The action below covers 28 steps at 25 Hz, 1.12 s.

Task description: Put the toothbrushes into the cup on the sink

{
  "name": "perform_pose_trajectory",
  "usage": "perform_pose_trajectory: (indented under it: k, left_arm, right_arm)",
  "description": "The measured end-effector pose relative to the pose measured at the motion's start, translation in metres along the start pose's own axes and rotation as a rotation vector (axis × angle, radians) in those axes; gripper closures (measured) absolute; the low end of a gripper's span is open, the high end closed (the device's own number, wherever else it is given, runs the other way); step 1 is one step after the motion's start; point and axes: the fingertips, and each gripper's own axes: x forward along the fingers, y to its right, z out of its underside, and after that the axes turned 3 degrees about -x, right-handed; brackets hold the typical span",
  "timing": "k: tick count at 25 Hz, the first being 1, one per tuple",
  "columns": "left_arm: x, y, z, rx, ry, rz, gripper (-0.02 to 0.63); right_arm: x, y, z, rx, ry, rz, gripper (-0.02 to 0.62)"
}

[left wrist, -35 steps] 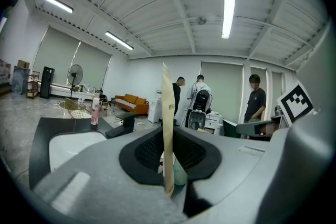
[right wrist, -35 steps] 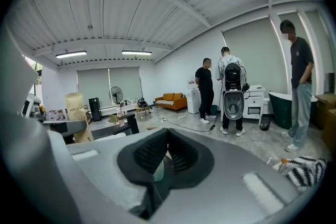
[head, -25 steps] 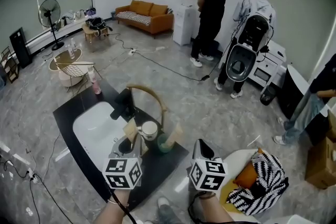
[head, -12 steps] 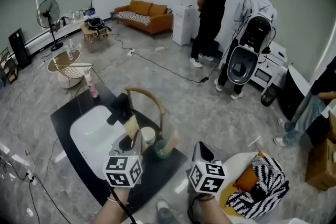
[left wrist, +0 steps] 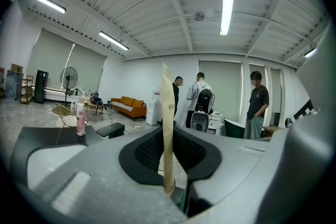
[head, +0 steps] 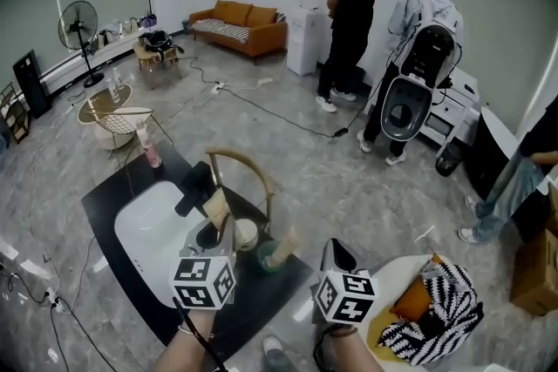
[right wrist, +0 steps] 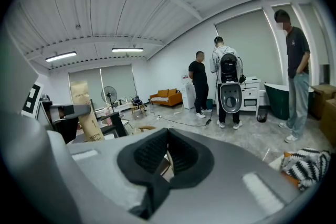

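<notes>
A black counter holds a white sink with a black faucet. A white cup stands at the sink's right, and beside it is a green cup with a tan toothbrush pack in it. My left gripper is shut on another tan toothbrush pack, held upright left of the white cup; the left gripper view shows its thin edge between the pads. My right gripper is shut with nothing in it, right of the green cup. The right gripper view shows the held pack at the left.
A wooden chair with a curved back stands behind the counter, and a pink bottle is on the counter's far corner. A white seat with a striped cushion is at my right. Three people stand far off, and cables cross the floor.
Both grippers have edged forward over the counter. The pack in my left gripper now stands closer to the faucet. Neither gripper's jaws have changed.
</notes>
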Motion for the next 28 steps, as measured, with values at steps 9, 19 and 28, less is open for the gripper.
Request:
perform_pose_trajectory:
  k: [9, 19, 28]
  left_arm:
    - [0.031, -0.007, -0.001, -0.005, 0.021, 0.001, 0.558]
    - [0.05, -0.018, 0.017, -0.029, 0.009, -0.001, 0.558]
    - [0.059, -0.026, 0.037, -0.044, -0.01, -0.002, 0.558]
  right_arm:
    - [0.017, 0.015, 0.008, 0.014, -0.02, 0.013, 0.592]
    - [0.034, 0.02, 0.019, 0.028, -0.057, 0.018, 0.592]
    - [0.045, 0.017, 0.034, 0.038, -0.088, 0.006, 0.592]
